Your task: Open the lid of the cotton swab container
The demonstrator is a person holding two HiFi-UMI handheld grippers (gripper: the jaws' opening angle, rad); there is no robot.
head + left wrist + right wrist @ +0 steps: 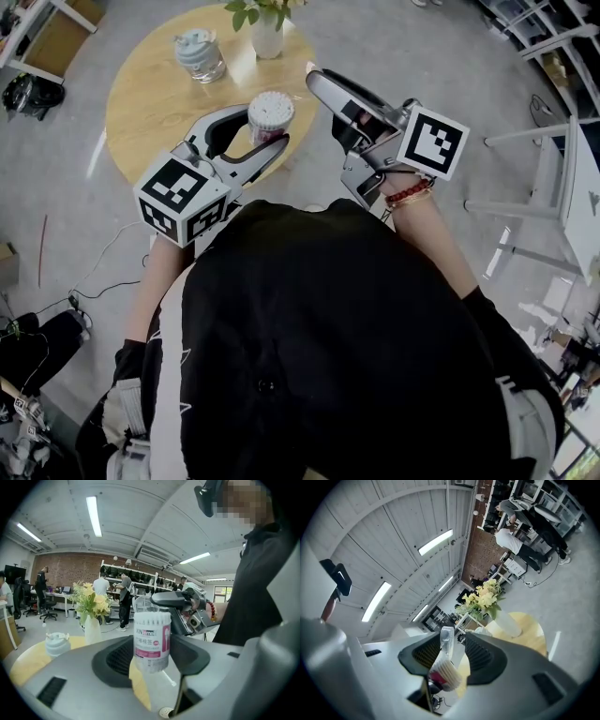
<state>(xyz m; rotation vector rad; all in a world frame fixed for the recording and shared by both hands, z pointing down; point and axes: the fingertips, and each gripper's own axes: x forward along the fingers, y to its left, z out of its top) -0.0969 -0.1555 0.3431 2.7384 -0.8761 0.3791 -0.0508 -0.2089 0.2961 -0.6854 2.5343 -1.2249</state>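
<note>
Head view first: the left gripper (pixel 267 127) has its fingers clamped on the cotton swab container (pixel 270 111). It's a small clear plastic cylinder packed with white tips, held up over the near edge of the round wooden tabletop (pixel 159 94). The right gripper (pixel 323 98) sits just right of it, so that's the hand nearer the lid.

Left gripper view: the container stands upright between the ribbed black pads (pixel 112 656), pink label facing the camera. The clear lid (pixel 143 603) pokes up behind the far side of the top and looks already flipped up to me.

Right gripper view: the fingers (pixel 480 656) are partway open with the thin see-through lid (pixel 446 641) standing between them. It hugs the left pad with a gap on the other side, so it isn't pinched as far as I can see. The swab heads (pixel 449 674) sit just below.
</note>
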